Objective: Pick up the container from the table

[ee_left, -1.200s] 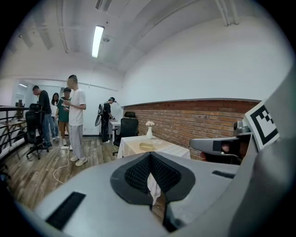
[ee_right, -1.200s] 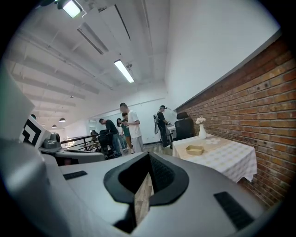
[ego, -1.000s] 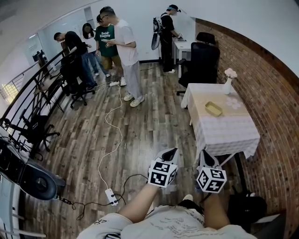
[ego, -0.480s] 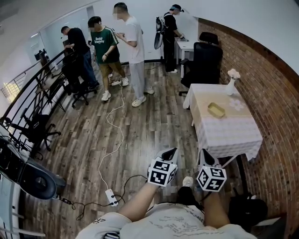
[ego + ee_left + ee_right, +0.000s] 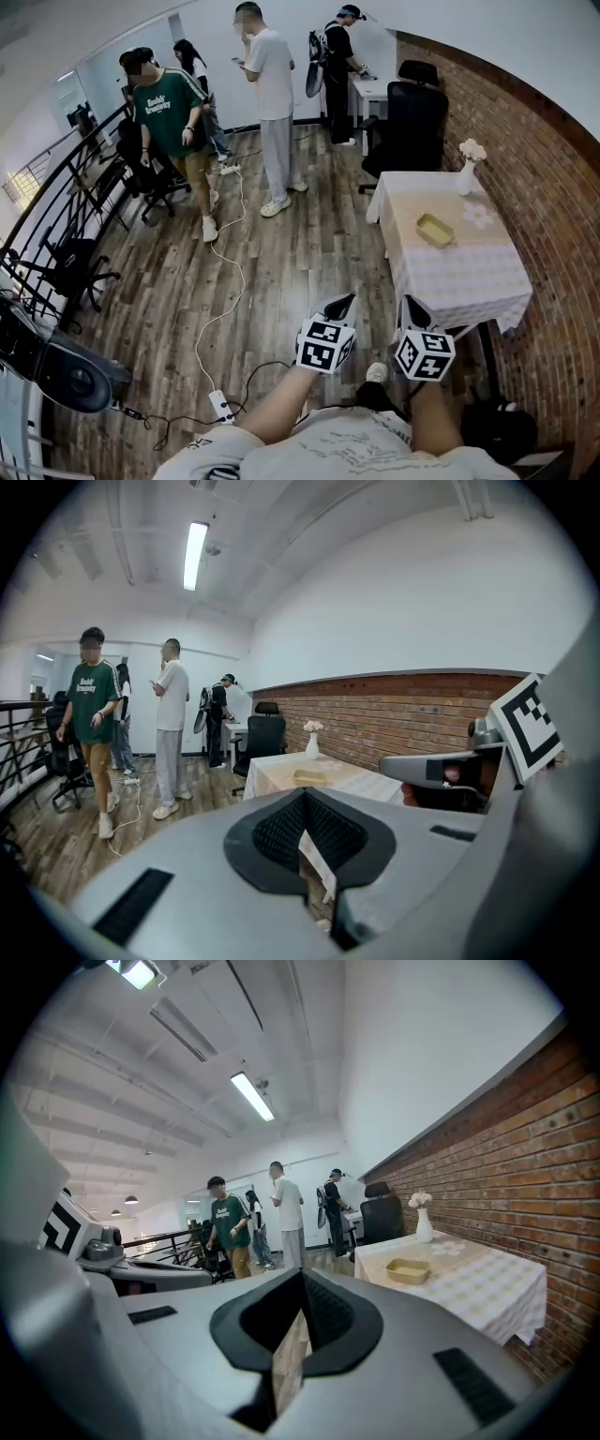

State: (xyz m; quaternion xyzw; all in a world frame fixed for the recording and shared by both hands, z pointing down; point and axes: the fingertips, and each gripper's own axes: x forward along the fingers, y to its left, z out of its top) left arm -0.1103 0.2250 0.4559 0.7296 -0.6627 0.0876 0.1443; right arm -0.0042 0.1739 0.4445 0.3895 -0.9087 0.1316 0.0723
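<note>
1. Two claws are held low, side by side, in front of the person: the left claw point(image 5: 345, 302) and the right claw point(image 5: 407, 302).
2. Each claw's own view shows its jaws pressed together at the tips, with nothing caught between them.
3. Both hang over the wooden floor point(image 5: 291, 253), near the tabletop's point(image 5: 469, 277) near corner but not touching it.
4. To their left a white cable point(image 5: 232, 272) snakes over the floor to a power strip point(image 5: 222, 406).
5. The container point(image 5: 434, 230), shallow and yellowish, lies on the checked cloth in the tabletop's far half, well apart from both claws.
6. A white vase point(image 5: 466, 178) of flowers stands at the far edge, beside the brick wall.
7. Beyond is a black chair point(image 5: 412, 117).
8. Farthest off, several people stand, one in a green shirt point(image 5: 169, 112).
</note>
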